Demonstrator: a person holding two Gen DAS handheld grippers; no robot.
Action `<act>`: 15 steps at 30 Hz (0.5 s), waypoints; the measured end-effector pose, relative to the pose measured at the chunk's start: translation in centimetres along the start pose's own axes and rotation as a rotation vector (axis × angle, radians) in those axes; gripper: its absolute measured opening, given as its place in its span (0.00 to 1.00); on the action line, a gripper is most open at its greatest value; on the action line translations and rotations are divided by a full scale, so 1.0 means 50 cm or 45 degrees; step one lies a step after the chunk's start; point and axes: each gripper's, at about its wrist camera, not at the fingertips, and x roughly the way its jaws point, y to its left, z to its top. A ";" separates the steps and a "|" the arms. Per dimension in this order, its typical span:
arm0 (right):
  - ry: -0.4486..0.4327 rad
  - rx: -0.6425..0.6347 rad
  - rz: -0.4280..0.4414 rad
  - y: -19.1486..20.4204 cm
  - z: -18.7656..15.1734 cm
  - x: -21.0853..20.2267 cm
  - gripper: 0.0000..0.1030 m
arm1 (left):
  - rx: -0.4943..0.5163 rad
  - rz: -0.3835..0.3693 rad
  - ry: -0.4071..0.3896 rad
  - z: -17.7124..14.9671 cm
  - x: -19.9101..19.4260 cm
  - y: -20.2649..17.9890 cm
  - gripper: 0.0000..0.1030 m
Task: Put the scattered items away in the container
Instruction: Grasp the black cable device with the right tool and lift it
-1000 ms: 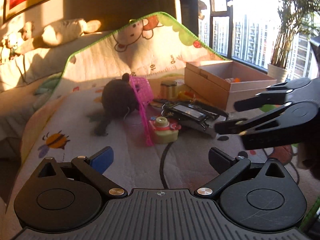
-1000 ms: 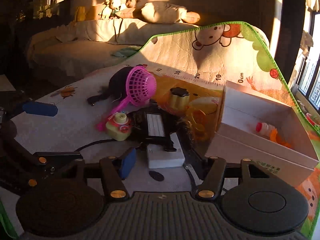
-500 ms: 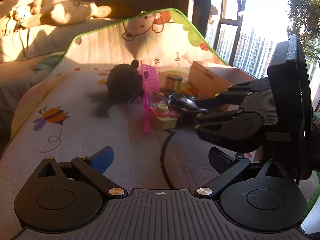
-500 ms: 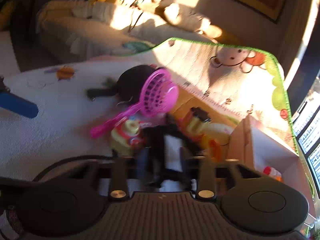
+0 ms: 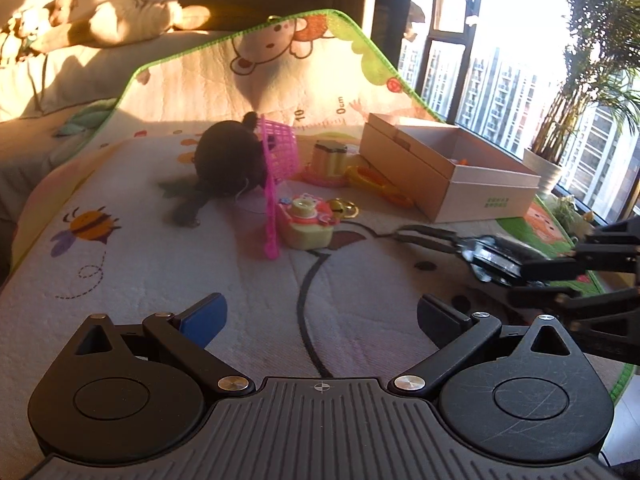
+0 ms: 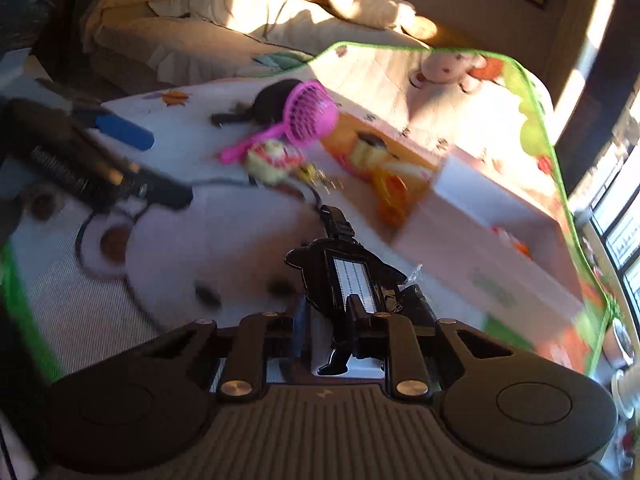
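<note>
My right gripper (image 6: 332,320) is shut on a black gadget (image 6: 352,276) with a striped silver panel and a strap, held above the play mat. In the left wrist view that right gripper (image 5: 520,282) reaches in from the right edge with the gadget (image 5: 492,258), in front of the open cardboard box (image 5: 452,184). My left gripper (image 5: 320,312) is open over bare mat with nothing between its fingers. A pink scoop net (image 5: 280,152), a dark plush toy (image 5: 228,160), a yellow-pink toy camera (image 5: 308,224) and a yellow cup (image 5: 330,156) lie scattered on the mat.
An orange ring toy (image 5: 376,184) lies against the box's left side, and small orange items (image 6: 520,246) sit inside the box (image 6: 480,248). A bed with pillows (image 5: 132,20) lies behind the raised mat edge. A window and a potted plant (image 5: 592,80) stand at the right.
The right gripper has shut on the black gadget and carried it off the pile to the right, toward the front of the box. The left gripper stays open in about the same place.
</note>
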 end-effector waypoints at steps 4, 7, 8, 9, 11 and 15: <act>0.017 0.159 0.012 -0.045 -0.039 -0.043 0.21 | 0.037 -0.025 0.015 0.001 0.003 -0.025 1.00; -0.043 0.263 0.043 -0.070 -0.050 -0.071 0.33 | 0.064 -0.033 0.022 0.004 0.005 -0.041 1.00; -0.069 0.275 0.036 -0.076 -0.048 -0.075 0.42 | 0.072 -0.032 0.024 0.005 0.005 -0.046 1.00; -0.097 0.281 0.028 -0.081 -0.041 -0.075 0.45 | 0.078 -0.031 0.027 0.006 0.006 -0.052 1.00; -0.136 0.293 0.040 -0.092 -0.019 -0.058 0.47 | 0.087 -0.032 0.033 0.008 0.007 -0.061 1.00; -0.052 0.340 0.115 -0.115 0.042 0.044 0.46 | 0.107 -0.032 0.029 0.011 -0.002 -0.071 1.00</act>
